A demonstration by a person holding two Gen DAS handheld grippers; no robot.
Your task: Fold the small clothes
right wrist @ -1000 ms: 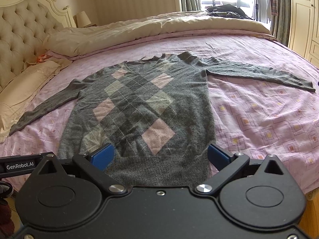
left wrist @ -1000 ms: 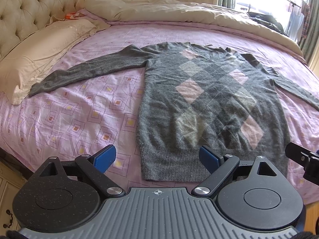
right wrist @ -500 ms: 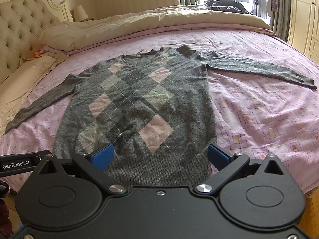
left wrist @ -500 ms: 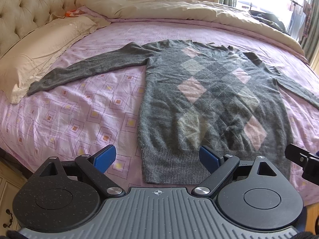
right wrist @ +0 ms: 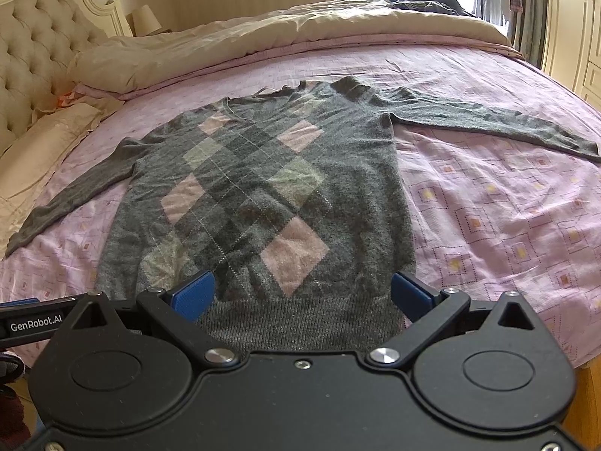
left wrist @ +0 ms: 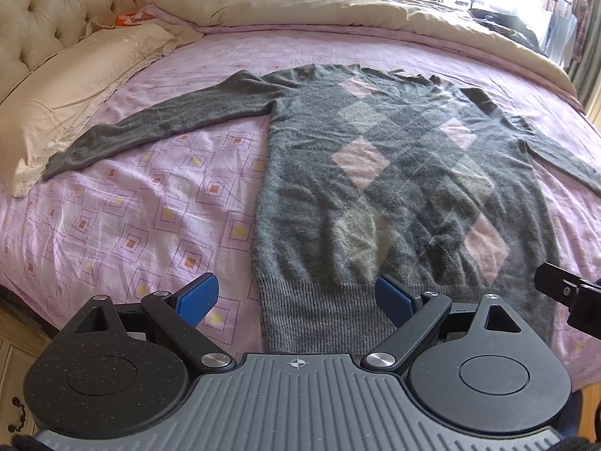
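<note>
Both tongs, left tongs [left wrist: 296, 297] and right tongs [right wrist: 302, 293], hang spread wide just short of the ribbed hem of a grey argyle sweater [right wrist: 259, 195] lying flat on the bed [left wrist: 150, 203].

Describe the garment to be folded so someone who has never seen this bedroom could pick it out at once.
Start at the large bed with the lilac patterned sheet and tufted headboard. Flat in the middle of that sheet lies a grey sweater, both sleeves spread out, ribbed hem towards the cameras. Its pink and pale diamond pattern down the front sets it apart from the plain beige duvet and pillow around it.
</note>
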